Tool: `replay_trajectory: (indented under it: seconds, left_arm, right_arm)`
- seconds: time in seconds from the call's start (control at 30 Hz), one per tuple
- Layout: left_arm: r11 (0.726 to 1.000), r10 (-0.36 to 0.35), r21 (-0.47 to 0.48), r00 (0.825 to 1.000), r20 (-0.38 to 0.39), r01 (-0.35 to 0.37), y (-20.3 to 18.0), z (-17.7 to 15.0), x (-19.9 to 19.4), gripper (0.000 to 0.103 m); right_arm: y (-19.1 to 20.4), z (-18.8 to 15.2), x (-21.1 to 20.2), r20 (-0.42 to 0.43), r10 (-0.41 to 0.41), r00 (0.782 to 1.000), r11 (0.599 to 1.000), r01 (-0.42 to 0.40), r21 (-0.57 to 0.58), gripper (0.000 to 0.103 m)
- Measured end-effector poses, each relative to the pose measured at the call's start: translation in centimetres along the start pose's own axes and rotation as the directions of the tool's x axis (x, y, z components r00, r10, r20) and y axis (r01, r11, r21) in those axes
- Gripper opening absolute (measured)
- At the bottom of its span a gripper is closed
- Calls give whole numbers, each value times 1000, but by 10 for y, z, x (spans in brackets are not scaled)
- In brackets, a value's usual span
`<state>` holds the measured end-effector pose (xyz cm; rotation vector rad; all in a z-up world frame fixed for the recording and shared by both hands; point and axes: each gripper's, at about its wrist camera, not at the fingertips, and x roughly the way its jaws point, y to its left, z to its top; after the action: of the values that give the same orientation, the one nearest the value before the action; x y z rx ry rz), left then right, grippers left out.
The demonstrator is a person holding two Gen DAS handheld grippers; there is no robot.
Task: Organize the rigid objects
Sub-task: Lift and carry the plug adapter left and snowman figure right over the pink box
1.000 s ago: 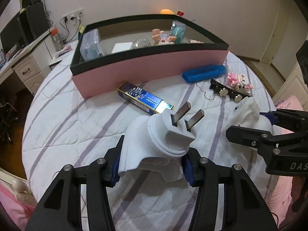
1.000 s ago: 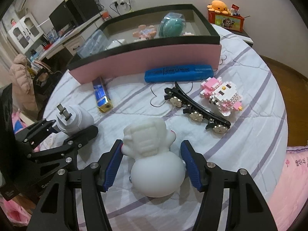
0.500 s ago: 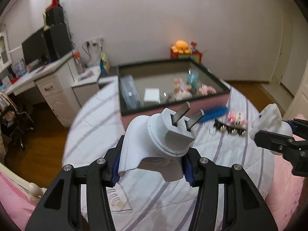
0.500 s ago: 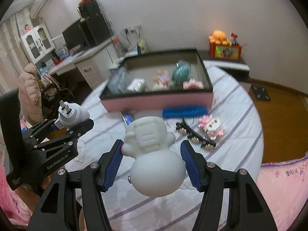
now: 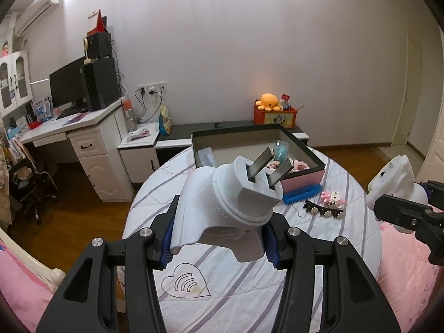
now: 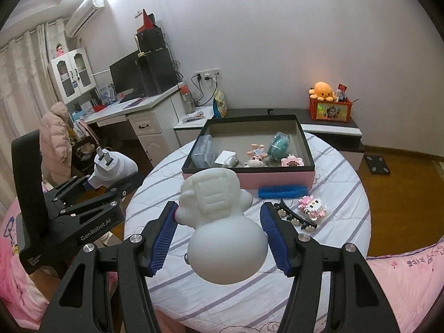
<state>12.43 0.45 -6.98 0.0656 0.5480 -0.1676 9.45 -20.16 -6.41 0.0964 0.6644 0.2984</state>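
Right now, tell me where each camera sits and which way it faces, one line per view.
Left wrist: sits behind the left claw, raised over the round table, facing the box and far wall; its fingers clamp a white plug adapter; the right claw shows at the right edge.
Right wrist: sits behind the right claw, same heading; its fingers clamp a white figurine; the left claw shows at left.
Shared: both views show the box, blue case, hair clip, orange octopus toy.
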Motion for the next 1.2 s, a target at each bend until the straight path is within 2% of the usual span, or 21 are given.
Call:
replay_trajectory:
  seconds: [0.37,0.67,0.9,1.03,1.13,1.2]
  left_arm:
    - [1000,4,5,1000,25,-5,0,-5,-19,52]
    - [1000,1,20,1000,21,-2,-5,-2,-15,52]
    - [1000,11,22,1000,29,-12,-3,7,-5,52]
    - [1000,18,25,1000,22,-19,-2,15,12,52]
    - [999,20,28,1000,18,-21,0,23,25,52]
    - [999,32,31,999,14,-32,2,29,37,52]
  right_arm:
    - [6,-5,-8,14,7,1000,1000,-7,0,63]
    - [7,-4,-9,12,12,1000,1000,-12,-1,63]
    - [2,3,-2,9,20,1000,1000,-20,11,63]
    - [-6,11,7,5,19,1000,1000,-19,23,63]
    - [-11,19,14,4,50,999,999,-50,21,63]
    - [-13,27,22,6,32,999,999,-32,5,63]
